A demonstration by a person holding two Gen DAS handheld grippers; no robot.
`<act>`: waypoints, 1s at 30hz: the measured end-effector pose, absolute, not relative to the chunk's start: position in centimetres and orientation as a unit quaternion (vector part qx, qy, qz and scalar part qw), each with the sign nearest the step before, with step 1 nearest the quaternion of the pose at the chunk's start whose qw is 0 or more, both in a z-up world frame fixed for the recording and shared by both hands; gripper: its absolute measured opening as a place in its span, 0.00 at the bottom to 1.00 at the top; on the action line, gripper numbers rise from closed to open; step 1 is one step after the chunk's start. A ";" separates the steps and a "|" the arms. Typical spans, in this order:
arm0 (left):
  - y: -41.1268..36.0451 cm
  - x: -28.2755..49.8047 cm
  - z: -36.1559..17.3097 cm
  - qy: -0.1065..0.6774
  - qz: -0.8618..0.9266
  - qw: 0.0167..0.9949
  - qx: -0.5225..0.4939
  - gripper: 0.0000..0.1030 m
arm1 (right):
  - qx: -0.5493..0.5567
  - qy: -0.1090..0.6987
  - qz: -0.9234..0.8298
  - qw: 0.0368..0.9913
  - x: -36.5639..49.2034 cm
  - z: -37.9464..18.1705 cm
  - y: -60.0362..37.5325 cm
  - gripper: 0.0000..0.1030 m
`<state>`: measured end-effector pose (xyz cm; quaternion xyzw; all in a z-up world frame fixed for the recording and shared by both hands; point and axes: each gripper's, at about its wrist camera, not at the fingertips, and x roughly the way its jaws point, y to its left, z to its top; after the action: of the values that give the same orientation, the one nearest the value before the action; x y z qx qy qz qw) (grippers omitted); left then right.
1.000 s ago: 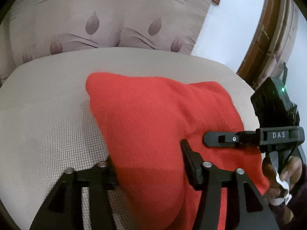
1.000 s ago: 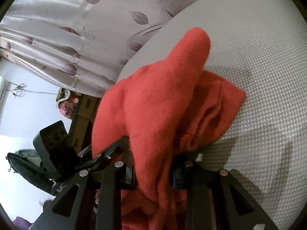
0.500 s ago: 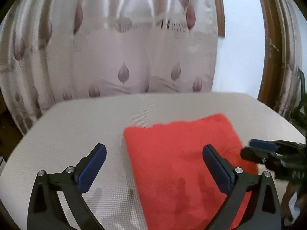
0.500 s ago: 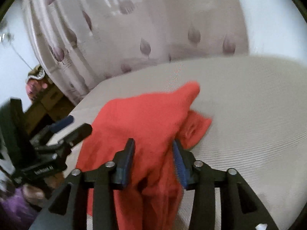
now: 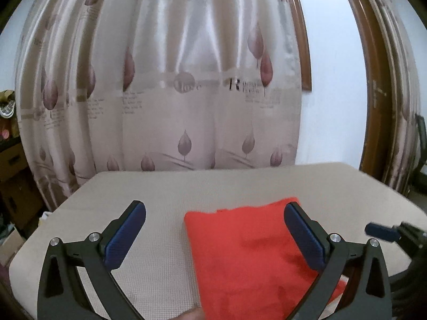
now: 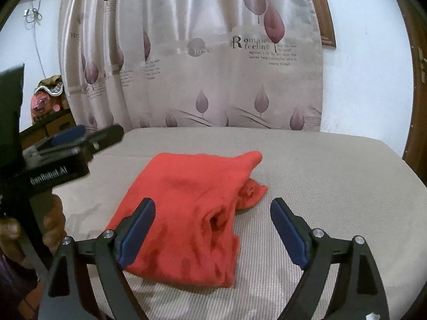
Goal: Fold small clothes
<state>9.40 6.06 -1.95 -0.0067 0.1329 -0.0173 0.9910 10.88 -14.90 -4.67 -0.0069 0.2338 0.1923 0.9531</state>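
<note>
A red knit garment (image 5: 248,250) lies folded on the beige table (image 5: 160,192); in the right wrist view the garment (image 6: 186,200) shows a sleeve end poking out at its right side. My left gripper (image 5: 214,236) is open and empty, raised above the garment's left part. My right gripper (image 6: 212,229) is open and empty, held back above the garment's near edge. The left gripper also shows at the left of the right wrist view (image 6: 80,136); the right gripper's tip shows at the right of the left wrist view (image 5: 381,232).
A leaf-print curtain (image 5: 173,80) hangs right behind the table. A brown wooden door frame (image 5: 373,93) stands at the right. Cardboard boxes (image 5: 10,165) and clutter sit off the table's left side. The table's far edge (image 6: 240,130) runs just before the curtain.
Both grippers let go of the red garment, opened wide and pulled up and back. The garment now lies folded on the table.
</note>
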 end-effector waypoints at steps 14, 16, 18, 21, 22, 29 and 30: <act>4.6 7.5 -0.3 0.128 -0.026 0.991 0.009 1.00 | -0.004 0.238 0.201 0.950 9.8 -4.6 -15.3 0.88; 4.6 7.4 -0.4 0.133 -0.032 0.991 0.006 1.00 | -0.005 0.240 0.203 0.949 9.7 -4.6 -15.3 0.88; 4.4 7.5 -0.5 0.137 -0.035 0.990 0.006 1.00 | -0.005 0.240 0.203 0.949 9.5 -4.6 -15.3 0.89; 4.1 7.5 -0.8 0.141 -0.034 0.989 0.010 1.00 | -0.005 0.242 0.202 0.949 9.3 -4.6 -15.3 0.90; 4.1 7.6 -0.8 0.139 -0.030 0.990 0.011 1.00 | -0.004 0.243 0.202 0.949 9.3 -4.6 -15.3 0.90; 3.4 7.3 -1.6 0.135 -0.015 0.991 0.016 1.00 | -0.005 0.243 0.202 0.949 9.0 -4.5 -15.2 0.91; 3.3 7.2 -1.7 0.135 -0.013 0.991 0.017 1.00 | -0.005 0.242 0.201 0.949 9.0 -4.5 -15.2 0.91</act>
<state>7.20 3.33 -1.68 0.0170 0.1352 -0.0135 0.9906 8.95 -15.19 -4.53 -0.0055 0.2418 0.2008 0.9493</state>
